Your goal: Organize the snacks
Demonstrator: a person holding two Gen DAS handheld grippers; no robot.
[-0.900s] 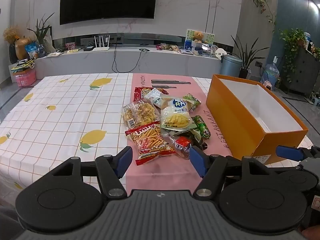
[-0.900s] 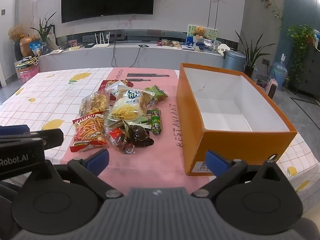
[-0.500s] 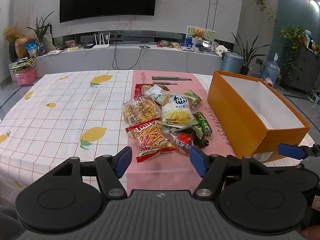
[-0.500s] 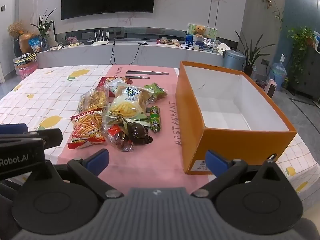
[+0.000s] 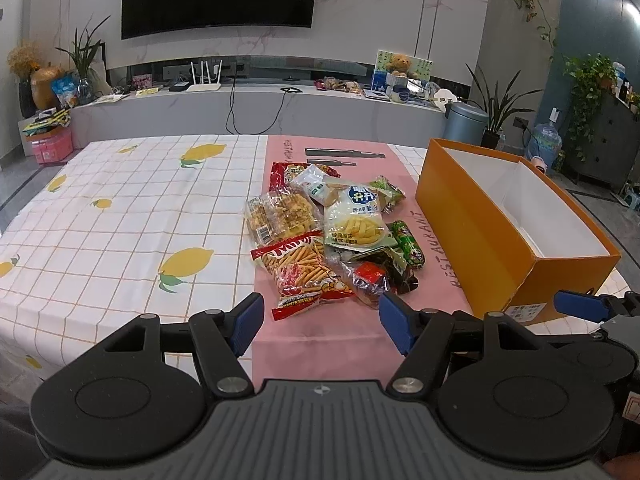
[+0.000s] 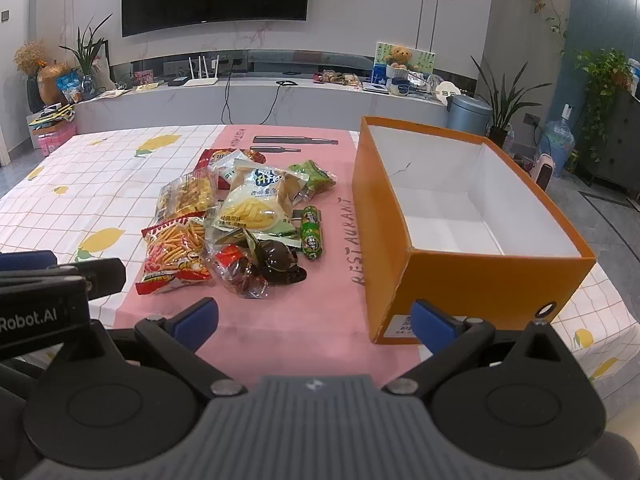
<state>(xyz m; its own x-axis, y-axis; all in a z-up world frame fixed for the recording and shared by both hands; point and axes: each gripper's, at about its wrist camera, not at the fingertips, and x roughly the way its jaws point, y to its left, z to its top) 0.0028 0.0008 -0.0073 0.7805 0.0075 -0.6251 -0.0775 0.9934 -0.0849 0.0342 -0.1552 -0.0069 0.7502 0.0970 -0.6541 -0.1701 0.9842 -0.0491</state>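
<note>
Pink mat (image 5: 320,344) on my worktop carries a pile of crinkly snack packets (image 5: 332,240) beside the orange cardboard box (image 6: 480,280), seemingly empty; my left tool (image 5: 320,322) and right tool (image 6: 314,322) both gape wide, holding nothing.

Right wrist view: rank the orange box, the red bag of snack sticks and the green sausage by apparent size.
1. orange box, clearly largest
2. red bag of snack sticks
3. green sausage, smallest
</note>
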